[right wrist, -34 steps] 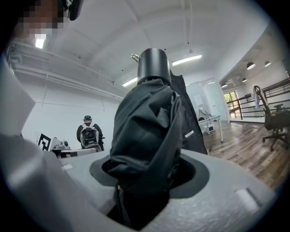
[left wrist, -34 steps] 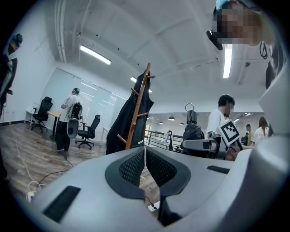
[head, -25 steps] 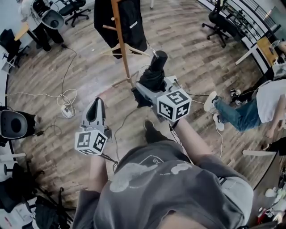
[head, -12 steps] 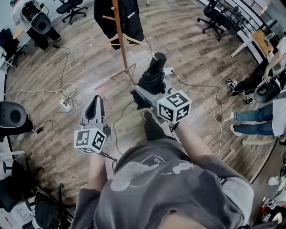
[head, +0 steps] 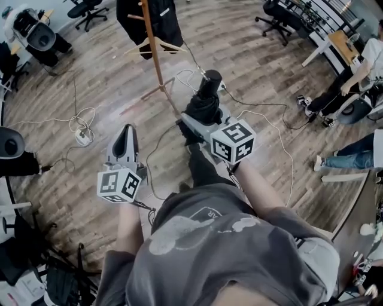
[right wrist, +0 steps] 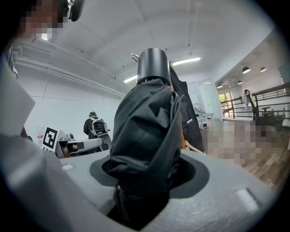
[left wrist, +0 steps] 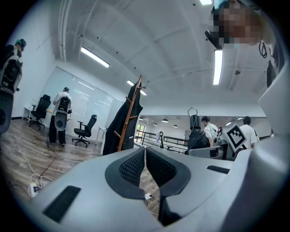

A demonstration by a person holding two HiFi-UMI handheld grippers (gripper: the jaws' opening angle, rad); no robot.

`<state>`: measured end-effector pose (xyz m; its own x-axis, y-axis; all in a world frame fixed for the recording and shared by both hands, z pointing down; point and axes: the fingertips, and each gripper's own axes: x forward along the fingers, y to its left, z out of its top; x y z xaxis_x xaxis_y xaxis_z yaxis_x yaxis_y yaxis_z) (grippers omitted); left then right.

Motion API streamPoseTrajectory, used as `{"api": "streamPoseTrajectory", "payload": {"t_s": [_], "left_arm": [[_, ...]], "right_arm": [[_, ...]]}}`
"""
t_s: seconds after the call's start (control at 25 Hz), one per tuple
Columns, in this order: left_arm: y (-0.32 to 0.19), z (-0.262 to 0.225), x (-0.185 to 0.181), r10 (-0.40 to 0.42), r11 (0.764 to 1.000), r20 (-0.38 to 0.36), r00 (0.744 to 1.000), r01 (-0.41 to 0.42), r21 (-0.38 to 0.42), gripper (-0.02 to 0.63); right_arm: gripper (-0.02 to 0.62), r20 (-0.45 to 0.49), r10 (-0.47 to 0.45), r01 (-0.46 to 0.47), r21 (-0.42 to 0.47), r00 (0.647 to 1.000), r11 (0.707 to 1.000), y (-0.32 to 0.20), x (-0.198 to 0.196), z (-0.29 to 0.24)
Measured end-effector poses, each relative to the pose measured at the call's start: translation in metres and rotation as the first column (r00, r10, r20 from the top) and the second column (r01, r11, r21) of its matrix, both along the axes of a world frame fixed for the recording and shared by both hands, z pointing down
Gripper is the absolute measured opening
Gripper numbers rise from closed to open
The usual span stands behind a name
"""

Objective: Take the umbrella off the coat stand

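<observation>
In the head view my right gripper (head: 192, 122) is shut on a folded black umbrella (head: 203, 103), which stands upright with its round handle cap (head: 210, 76) on top. The right gripper view shows the crumpled umbrella fabric (right wrist: 145, 131) filling the space between the jaws, the cap (right wrist: 153, 65) above it. The umbrella hangs free of the wooden coat stand (head: 152, 51), which is farther off to the upper left and carries a black coat (head: 167, 18). My left gripper (head: 127, 130) is shut, its pads (left wrist: 133, 165) together on nothing. The stand (left wrist: 129, 115) shows ahead of it.
A wooden hanger (head: 157, 45) hangs on the stand. Cables and a power strip (head: 81, 136) lie on the wood floor. Office chairs (head: 275, 21) and seated people (head: 353, 77) are at the right, another person (left wrist: 59, 115) at the far left.
Both grippers have drawn back from the coat stand, which now sits higher and farther left in the head view. The umbrella stays in the right grip.
</observation>
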<state>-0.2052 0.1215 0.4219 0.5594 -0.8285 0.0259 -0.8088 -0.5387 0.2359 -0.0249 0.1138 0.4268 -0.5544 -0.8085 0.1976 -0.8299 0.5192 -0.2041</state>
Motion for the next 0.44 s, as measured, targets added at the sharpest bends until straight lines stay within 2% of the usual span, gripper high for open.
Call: {"api": "streamPoseTrajectory", "payload": {"t_s": [0.44], "left_arm": [[0.022,-0.003,0.011,0.022,1.0,0.012,1.0,-0.023,0.017,0.009]], "right_arm": [[0.27,-0.002,0.024,-0.024,0.004,1.0,1.0,0.028,0.012,0.005]]}}
